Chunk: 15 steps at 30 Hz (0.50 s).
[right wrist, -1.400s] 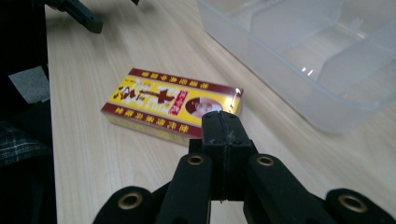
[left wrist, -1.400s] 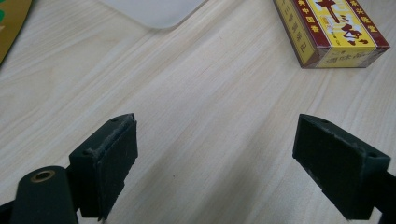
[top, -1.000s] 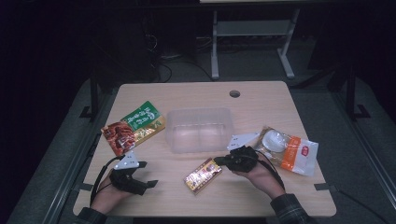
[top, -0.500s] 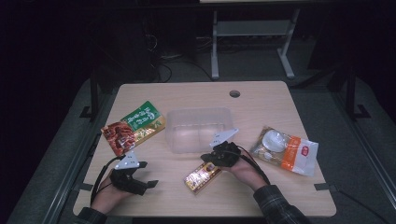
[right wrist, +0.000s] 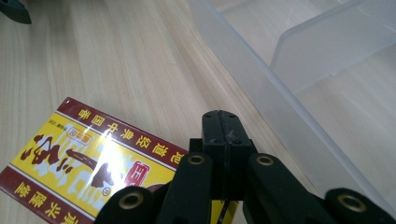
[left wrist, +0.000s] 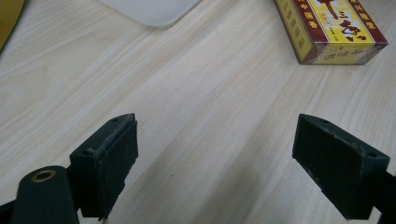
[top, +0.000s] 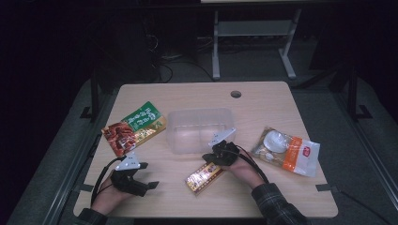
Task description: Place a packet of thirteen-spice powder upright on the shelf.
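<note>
A small yellow and dark-red box [top: 203, 176] lies flat on the wooden table near the front middle; it also appears in the right gripper view [right wrist: 88, 158] and the left gripper view [left wrist: 334, 28]. My right gripper [top: 210, 158] hangs just over the box's far end, jaws pressed together [right wrist: 223, 123] with nothing visible between them. A clear plastic container [top: 199, 112] stands right behind it, its wall [right wrist: 299, 93] close to the jaws. My left gripper [top: 146, 176] rests at the front left, jaws wide apart [left wrist: 215, 140] over bare wood.
A green and red snack packet [top: 133, 127] lies left of the container. A white and orange bag [top: 287, 151] lies to the right. A cable hole [top: 235, 94] sits near the table's far edge. Bare wood lies between my two grippers.
My right gripper has moved left and a little down, from beside the white and orange bag to the far end of the box. The left gripper has stayed put.
</note>
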Motion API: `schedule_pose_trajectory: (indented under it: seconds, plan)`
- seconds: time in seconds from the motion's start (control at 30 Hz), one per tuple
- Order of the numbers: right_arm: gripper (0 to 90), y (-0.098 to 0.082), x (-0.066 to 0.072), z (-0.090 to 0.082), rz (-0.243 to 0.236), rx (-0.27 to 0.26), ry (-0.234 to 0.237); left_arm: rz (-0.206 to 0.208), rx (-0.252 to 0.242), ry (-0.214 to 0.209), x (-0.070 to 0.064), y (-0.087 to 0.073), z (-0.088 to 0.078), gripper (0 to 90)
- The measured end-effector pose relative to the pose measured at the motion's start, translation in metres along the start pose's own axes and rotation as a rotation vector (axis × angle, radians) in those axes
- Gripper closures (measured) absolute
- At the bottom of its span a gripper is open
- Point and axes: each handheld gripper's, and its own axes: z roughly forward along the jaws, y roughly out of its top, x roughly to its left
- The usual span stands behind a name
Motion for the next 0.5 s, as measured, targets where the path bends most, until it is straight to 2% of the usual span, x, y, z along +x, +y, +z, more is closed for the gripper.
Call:
schedule_pose_trajectory:
  seconds: [0.07, 0.1, 0.13, 0.27, 0.3, 0.5]
  plan:
    - [90.0, -0.002, -0.002, -0.002, -0.022, 0.014, -0.014, -0.001, -0.001, 0.001, 0.000, 0.000, 0.000, 13.8]
    - [90.0, -0.002, -0.001, -0.003, -0.001, 0.014, -0.006, -0.001, -0.001, 0.000, 0.000, 0.000, 0.000, 13.8]
    - [90.0, -0.003, -0.003, -0.005, -0.022, 0.021, -0.017, 0.000, -0.001, 0.000, 0.000, 0.000, 0.000, 13.8]
    - [90.0, -0.007, -0.003, -0.012, -0.003, 0.030, -0.016, 0.000, -0.001, 0.002, 0.000, 0.000, 0.000, 13.8]
    - [90.0, -0.009, -0.004, -0.013, -0.017, 0.034, -0.017, 0.000, -0.001, 0.003, 0.000, 0.000, 0.000, 13.8]
    - [90.0, -0.018, -0.005, -0.024, -0.014, 0.059, -0.016, 0.007, 0.003, 0.004, 0.000, 0.000, 0.000, 14.0]
